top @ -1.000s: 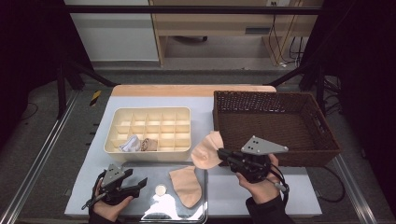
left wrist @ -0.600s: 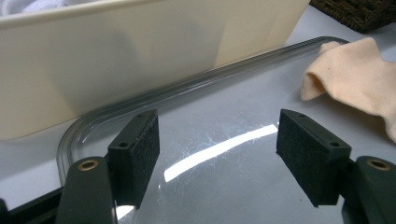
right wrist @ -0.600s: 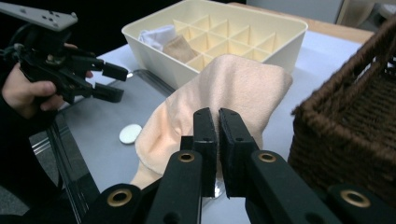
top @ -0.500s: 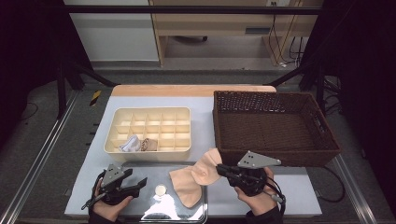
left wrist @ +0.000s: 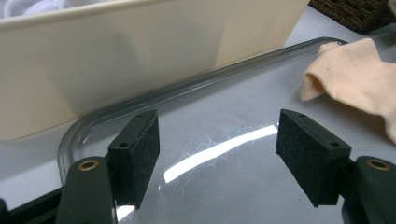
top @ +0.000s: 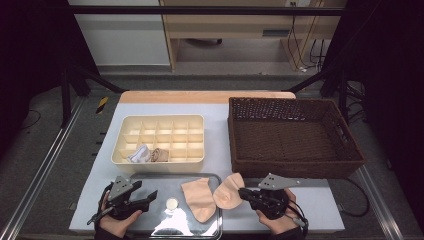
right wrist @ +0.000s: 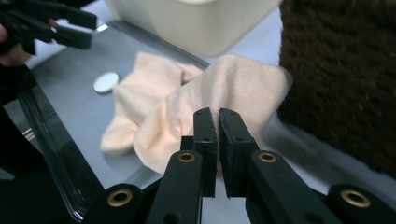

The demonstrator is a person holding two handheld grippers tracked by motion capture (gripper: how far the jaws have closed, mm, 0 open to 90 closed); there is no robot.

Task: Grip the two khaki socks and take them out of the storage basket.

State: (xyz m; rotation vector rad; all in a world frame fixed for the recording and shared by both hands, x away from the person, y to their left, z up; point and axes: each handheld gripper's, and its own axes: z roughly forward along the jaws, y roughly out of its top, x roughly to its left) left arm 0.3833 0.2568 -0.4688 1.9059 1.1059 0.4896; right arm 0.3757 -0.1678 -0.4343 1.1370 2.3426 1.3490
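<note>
Carefully, I am holding my right tool (top: pixel 242 192) clamped on a peach sock (top: pixel 227 192) over the tray's (top: pixel 216 227) edge beside its mate (top: pixel 197 198), pairing them, while my left tool (top: pixel 149 196) is waiting with jaws apart.

Two peach socks, plain: one (top: pixel 199 198) on the tray, one (top: pixel 227 192) in the right claw (top: pixel 243 193). Both claws black, left claw (top: pixel 148 196) too; grey plate on top of each. Tray (top: pixel 192 228) shiny silver-grey, with a small white disc (top: pixel 171 203). Organiser box (top: pixel 160 161) cream; white cloth (top: pixel 138 154) and tan roll (top: pixel 159 155) inside. Basket (top: pixel 295 167) dark brown wicker weave. Table (top: pixel 217 130) pale blue-grey with a wood-coloured far edge.
</note>
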